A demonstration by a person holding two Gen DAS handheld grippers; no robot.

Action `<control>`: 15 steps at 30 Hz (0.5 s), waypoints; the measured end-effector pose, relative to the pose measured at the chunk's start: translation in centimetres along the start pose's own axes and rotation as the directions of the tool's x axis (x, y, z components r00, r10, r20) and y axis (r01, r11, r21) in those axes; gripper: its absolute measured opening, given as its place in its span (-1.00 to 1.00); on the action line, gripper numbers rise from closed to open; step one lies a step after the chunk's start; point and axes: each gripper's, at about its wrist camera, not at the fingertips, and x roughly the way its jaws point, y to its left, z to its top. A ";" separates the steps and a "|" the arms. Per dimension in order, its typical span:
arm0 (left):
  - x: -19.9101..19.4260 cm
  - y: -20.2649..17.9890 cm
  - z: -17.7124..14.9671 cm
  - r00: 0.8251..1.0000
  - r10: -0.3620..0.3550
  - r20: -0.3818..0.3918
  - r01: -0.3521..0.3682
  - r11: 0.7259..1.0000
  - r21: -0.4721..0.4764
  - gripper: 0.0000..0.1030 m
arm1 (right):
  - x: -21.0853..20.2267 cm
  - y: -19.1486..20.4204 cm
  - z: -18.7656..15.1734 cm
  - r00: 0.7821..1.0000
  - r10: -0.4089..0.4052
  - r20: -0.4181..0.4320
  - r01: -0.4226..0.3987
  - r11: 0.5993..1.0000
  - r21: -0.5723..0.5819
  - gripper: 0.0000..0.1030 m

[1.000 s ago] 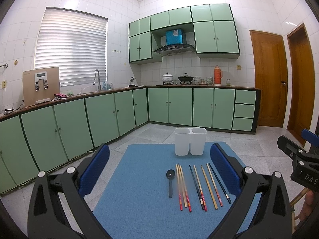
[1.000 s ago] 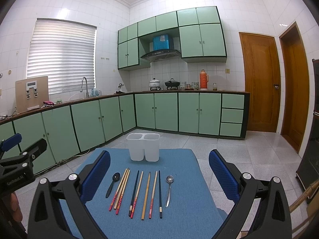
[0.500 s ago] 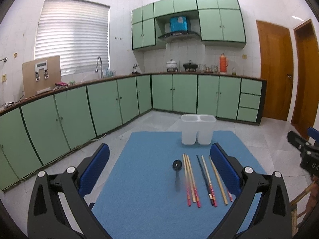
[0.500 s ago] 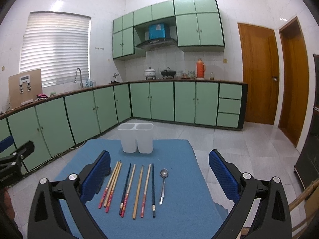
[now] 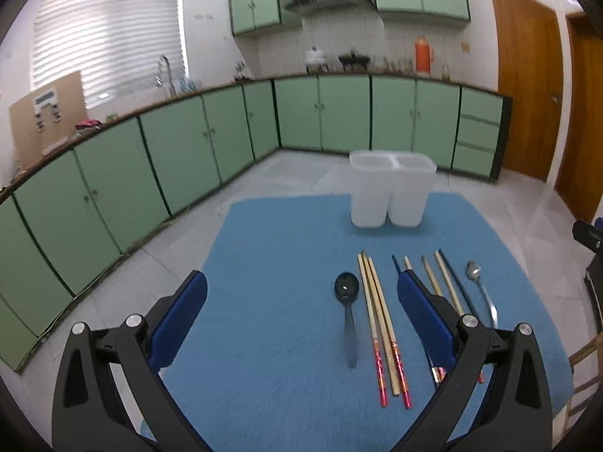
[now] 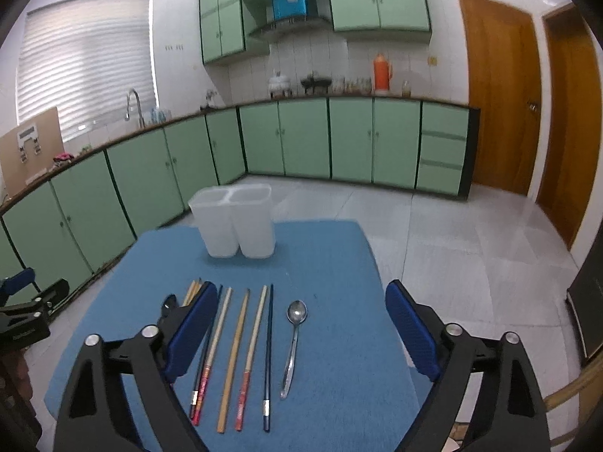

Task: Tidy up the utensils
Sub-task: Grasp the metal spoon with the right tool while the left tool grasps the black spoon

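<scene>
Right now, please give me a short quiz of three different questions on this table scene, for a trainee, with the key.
1. True or false: the white holder already contains chopsticks.
2. Which utensil lies at the far right end of the row? A) black spoon B) metal spoon C) dark blue chopstick
3. Fill in: the utensils lie on a ____ mat.

Key: 1 false, its two compartments look empty; 2 B; 3 blue.
</scene>
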 end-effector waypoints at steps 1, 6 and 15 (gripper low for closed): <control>1.3 -0.1 0.2 1.000 -0.009 -0.028 0.009 1.000 0.008 0.90 | 1.2 -0.2 0.1 0.999 -0.005 -0.031 0.005 1.000 -0.006 0.58; 7.8 -1.1 1.1 0.986 -0.046 -0.159 0.051 0.998 0.023 0.82 | 8.0 -0.6 0.4 0.976 0.019 -0.216 -0.026 0.999 -0.032 0.18; 16.2 -2.5 1.6 0.944 -0.076 -0.322 0.081 0.997 0.004 0.49 | 15.8 0.2 0.2 0.909 0.044 -0.415 -0.071 0.996 -0.049 0.03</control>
